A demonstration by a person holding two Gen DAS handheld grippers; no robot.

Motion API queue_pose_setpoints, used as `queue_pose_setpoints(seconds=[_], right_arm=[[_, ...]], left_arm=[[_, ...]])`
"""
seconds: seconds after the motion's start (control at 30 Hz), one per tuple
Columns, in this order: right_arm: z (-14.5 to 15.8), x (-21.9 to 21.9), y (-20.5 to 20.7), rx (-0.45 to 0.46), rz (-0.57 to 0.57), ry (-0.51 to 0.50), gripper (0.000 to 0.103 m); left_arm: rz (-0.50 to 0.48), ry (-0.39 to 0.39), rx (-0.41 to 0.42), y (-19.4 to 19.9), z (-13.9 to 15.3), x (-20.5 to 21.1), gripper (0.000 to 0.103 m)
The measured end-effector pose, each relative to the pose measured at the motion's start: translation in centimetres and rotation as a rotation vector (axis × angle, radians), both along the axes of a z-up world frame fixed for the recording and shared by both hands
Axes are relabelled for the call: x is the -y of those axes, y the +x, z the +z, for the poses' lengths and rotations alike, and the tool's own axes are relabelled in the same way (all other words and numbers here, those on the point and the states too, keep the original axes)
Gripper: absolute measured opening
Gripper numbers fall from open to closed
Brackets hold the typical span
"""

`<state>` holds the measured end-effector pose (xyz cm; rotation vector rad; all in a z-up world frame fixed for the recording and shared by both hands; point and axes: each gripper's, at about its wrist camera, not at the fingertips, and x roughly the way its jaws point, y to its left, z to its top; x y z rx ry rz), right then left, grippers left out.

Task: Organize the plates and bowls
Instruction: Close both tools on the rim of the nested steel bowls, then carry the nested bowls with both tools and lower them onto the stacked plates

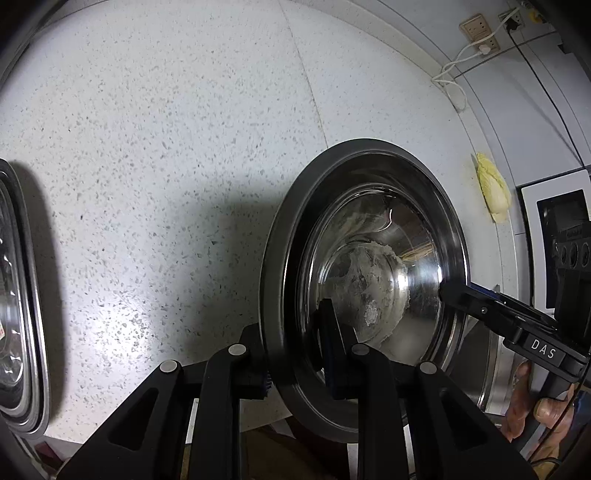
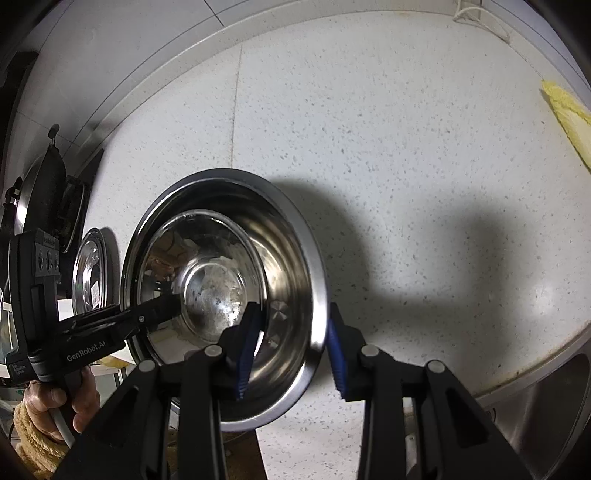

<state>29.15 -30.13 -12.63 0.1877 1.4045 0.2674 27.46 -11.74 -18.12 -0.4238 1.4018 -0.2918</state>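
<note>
A steel bowl (image 2: 221, 295) with a smaller bowl (image 2: 207, 291) nested inside it sits on the speckled white table (image 1: 166, 147), near its front edge and held between the two tools. The inner bowl's bottom looks smeared with a pale residue (what it is cannot be told). The left tool (image 1: 295, 354) is narrowed onto the near rim of the outer bowl, one finger inside the wall and one outside, the pads pressing it. The right tool (image 2: 291, 350) straddles the opposite rim, its blue pads (image 2: 245, 354) one inside and one outside the wall; the jaws stand partly closed, and the outer pad lies right at the rim, though whether both pads press the metal I cannot tell. In each wrist view the other tool reaches in from the side, with the person's hand (image 2: 59, 402) on its grip. Further out, another steel dish (image 2: 90, 277) lies on the table to the left of the bowl, well apart. A yellow cloth (image 1: 493, 192) rests at the far right of the table, by the wall, and wall sockets (image 1: 480, 33) with a white cable sit beyond it.
</note>
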Motion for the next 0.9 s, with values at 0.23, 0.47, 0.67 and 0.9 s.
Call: queue_pose_setpoints(seconds=[0.23, 0.47, 0.67, 0.9], right_arm=[[2.4, -1.5, 0.3, 0.033, 0.027, -0.001, 0.033], [4.8, -6.6, 0.5, 0.068, 0.093, 0.028, 0.033], [6.1, -13.7, 0.5, 0.090, 0.194, 0.059, 0.033], [6.0, -21.7, 0.1, 0.082, 0.291, 0.091, 0.033]], left_arm=[[0.024, 0.001, 0.032, -1.0, 2.2, -2.5, 0.017], [0.090, 0.030, 0.076, -2.9, 5.1, -8.1, 0.017], [0.178, 0.059, 0.101, -5.4, 7.0, -15.1, 0.017], [0.286, 0.091, 0.094, -8.8, 7.4, -23.4, 0.017]])
